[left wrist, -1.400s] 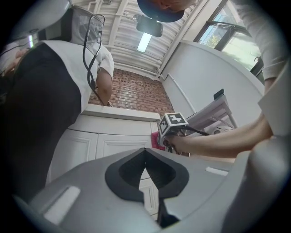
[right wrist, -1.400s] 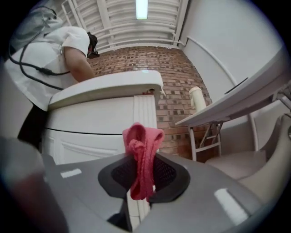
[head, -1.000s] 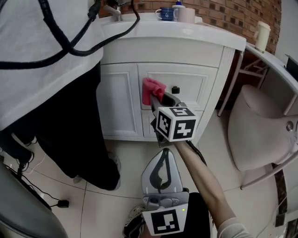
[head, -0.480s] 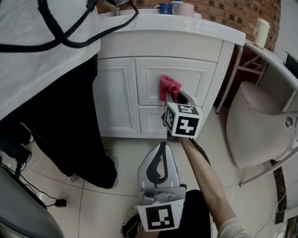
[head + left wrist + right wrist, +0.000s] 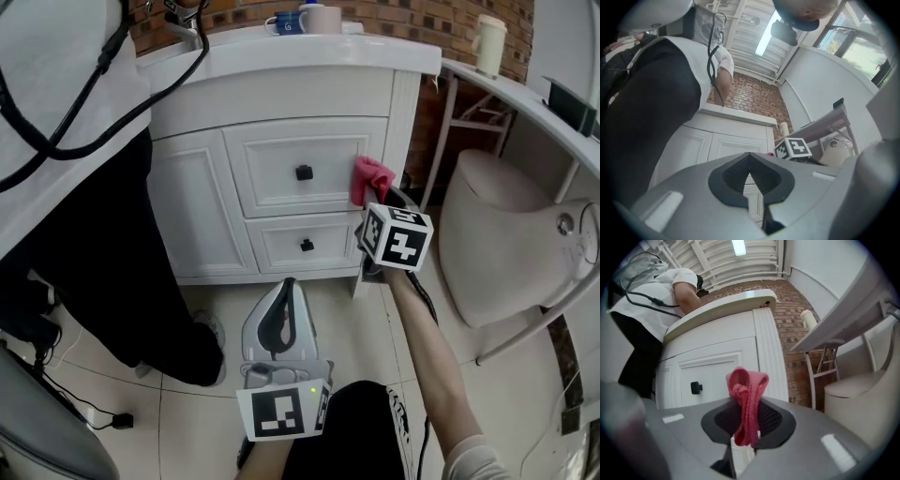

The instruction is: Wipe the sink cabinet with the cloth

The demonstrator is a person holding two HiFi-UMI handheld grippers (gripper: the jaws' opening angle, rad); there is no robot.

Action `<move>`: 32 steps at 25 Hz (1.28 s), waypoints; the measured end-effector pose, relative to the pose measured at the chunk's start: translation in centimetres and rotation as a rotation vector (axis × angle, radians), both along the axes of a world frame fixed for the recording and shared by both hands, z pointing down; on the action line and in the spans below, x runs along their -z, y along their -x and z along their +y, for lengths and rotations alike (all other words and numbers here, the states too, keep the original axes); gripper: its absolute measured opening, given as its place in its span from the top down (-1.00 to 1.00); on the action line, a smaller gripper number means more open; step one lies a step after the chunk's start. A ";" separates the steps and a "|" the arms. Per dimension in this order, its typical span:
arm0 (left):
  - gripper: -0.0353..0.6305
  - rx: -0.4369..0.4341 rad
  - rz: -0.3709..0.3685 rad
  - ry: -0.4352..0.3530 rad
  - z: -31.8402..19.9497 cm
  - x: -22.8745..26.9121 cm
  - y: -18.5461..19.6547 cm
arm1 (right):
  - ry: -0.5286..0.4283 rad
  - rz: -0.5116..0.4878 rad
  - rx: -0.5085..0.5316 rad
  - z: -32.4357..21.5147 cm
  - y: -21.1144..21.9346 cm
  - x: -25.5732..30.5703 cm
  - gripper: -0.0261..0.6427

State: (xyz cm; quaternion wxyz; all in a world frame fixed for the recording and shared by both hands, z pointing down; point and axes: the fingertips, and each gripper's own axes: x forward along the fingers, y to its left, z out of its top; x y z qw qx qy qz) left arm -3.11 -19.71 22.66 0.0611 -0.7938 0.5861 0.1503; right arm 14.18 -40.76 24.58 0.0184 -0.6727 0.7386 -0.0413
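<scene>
While the crumpled pink cloth (image 5: 745, 383) sits pinched between the right gripper's (image 5: 747, 423) ribbed dark pads, its soft loop pokes past their tips, close before the white panelled sink cabinet (image 5: 281, 94), right of the upper drawer's square black knob (image 5: 304, 172). Behind them, the left gripper (image 5: 750, 176) has its jaws closed together, empty.

My right gripper (image 5: 377, 195) holds the cloth (image 5: 371, 176) at the right edge of the sink cabinet (image 5: 281, 112), just right of the upper drawer (image 5: 300, 173). My left gripper (image 5: 285, 286) hangs lower, before the cabinet and apart from it. A person (image 5: 84, 216) stands at the cabinet's left, a toilet (image 5: 506, 234) to its right
</scene>
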 end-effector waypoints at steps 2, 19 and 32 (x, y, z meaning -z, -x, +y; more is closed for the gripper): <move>0.86 0.019 0.008 0.063 -1.4 -1.1 0.5 | 0.003 0.005 -0.033 0.1 -2.3 -0.1 0.74; 0.86 0.067 -0.149 0.085 -7.5 -6.0 7.3 | -0.026 0.030 0.422 2.7 21.8 -4.5 0.74; 0.86 0.111 -0.039 0.134 -14.4 -8.4 8.6 | 0.015 0.108 0.289 -1.2 17.2 -7.0 0.73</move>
